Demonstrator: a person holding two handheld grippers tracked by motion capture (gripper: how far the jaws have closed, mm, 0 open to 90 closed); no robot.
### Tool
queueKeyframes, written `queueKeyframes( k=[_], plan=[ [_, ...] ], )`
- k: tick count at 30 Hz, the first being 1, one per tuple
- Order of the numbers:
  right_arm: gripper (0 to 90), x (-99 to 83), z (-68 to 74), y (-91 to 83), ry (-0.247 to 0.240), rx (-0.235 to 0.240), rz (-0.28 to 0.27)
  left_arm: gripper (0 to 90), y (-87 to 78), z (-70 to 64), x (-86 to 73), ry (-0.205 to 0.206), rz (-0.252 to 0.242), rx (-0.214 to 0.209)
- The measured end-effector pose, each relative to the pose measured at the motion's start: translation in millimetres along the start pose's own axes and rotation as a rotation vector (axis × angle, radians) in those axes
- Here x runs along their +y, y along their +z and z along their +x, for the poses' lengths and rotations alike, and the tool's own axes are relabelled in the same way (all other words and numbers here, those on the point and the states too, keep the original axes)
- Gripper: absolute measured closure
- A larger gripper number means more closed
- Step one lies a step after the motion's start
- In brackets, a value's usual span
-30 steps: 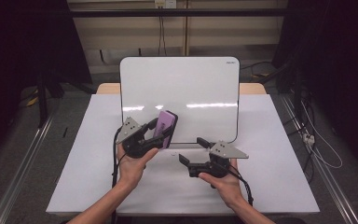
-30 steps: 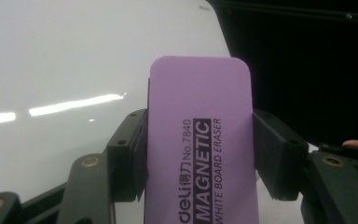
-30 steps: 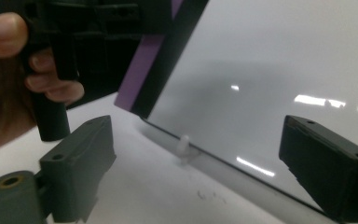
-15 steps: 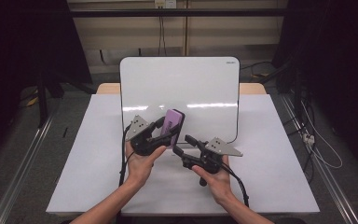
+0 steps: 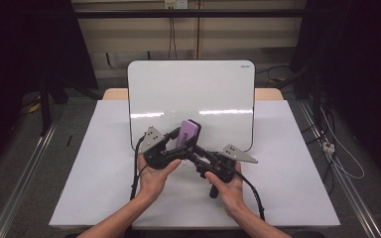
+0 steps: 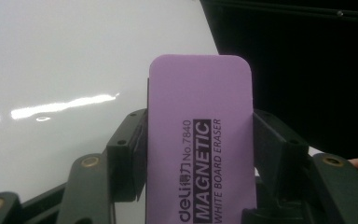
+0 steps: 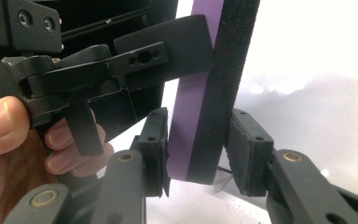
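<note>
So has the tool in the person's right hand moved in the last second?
Yes. The right tool has moved left and toward the standing whiteboard, reaching the purple eraser.

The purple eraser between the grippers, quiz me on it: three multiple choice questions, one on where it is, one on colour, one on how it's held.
1. Where is the eraser?
A. lifted in front of the whiteboard
B. flat on the floor
C. behind the whiteboard

2. What colour is its felt side?
A. white
B. black
C. red

3. How is the left gripper set?
A. wide open, empty
B. shut on the eraser
C. lying on the table

A: the high view shows it raised before the board.
B: the right gripper view shows black felt.
B: its jaws press both edges.
</note>
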State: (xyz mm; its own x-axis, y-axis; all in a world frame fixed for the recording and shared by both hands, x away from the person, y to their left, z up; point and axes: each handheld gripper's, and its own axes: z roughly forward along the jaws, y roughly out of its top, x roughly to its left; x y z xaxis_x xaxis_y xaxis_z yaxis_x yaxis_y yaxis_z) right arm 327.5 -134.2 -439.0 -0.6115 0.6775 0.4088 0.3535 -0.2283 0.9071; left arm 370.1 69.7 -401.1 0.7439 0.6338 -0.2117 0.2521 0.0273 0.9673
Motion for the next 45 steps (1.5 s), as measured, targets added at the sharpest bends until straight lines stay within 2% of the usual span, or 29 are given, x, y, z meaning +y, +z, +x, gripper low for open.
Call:
queueKeyframes(
  k=[6, 12, 14, 18, 21, 23, 25, 27, 30, 37, 41, 45],
  plan=[
    [63.5, -0.8, -1.6, -1.1, -0.020, -0.011, 0.001, 41.0, 1.2, 0.1, -0.7, -0.001, 0.005, -0.006],
    [65.1, -0.5, -3.0, -3.5, -0.036, -0.005, 0.015, 39.4, 2.3, -1.3, -0.9, 0.030, 0.015, -0.012],
    [65.3, -0.2, -1.9, -4.5, -0.063, -0.006, 0.024, 32.9, 3.5, -1.6, -1.1, 0.033, 0.024, -0.011],
    [65.6, -1.0, -3.0, -4.4, -0.084, -0.016, 0.048, 21.1, 4.1, -2.0, -1.7, 0.038, 0.057, 0.003],
    [65.6, 0.4, -5.1, -5.2, -0.097, -0.032, 0.051, 12.8, 2.8, -1.0, 1.4, 0.052, 0.084, 0.033],
    [65.6, 1.8, -6.9, -6.7, -0.112, -0.042, 0.062, 8.6, 1.0, 0.1, 4.7, 0.044, 0.093, 0.032],
    [65.6, 2.2, -8.7, -8.1, -0.130, -0.043, 0.081, 5.7, -1.4, 0.4, 8.2, 0.054, 0.101, 0.029],
    [65.7, 1.6, -10.6, -10.1, -0.143, -0.041, 0.100, 5.0, -4.9, 1.3, 11.5, 0.084, 0.107, 0.024],
    [66.0, 2.8, -12.9, -13.9, -0.152, -0.044, 0.104, 3.5, -11.0, 3.9, 15.6, 0.101, 0.112, 0.020],
    [66.4, 9.1, -21.6, -26.2, -0.157, -0.082, 0.095, 2.0, -25.3, 14.6, 18.1, 0.108, 0.128, 0.037],
    [66.4, 11.1, -23.3, -32.4, -0.171, -0.099, 0.096, 2.2, -30.3, 20.6, 13.2, 0.108, 0.171, 0.047],
    [66.6, 13.8, -22.4, -34.9, -0.211, -0.105, 0.107, 3.4, -35.4, 23.7, 9.3, 0.124, 0.195, 0.068]
  ],
)
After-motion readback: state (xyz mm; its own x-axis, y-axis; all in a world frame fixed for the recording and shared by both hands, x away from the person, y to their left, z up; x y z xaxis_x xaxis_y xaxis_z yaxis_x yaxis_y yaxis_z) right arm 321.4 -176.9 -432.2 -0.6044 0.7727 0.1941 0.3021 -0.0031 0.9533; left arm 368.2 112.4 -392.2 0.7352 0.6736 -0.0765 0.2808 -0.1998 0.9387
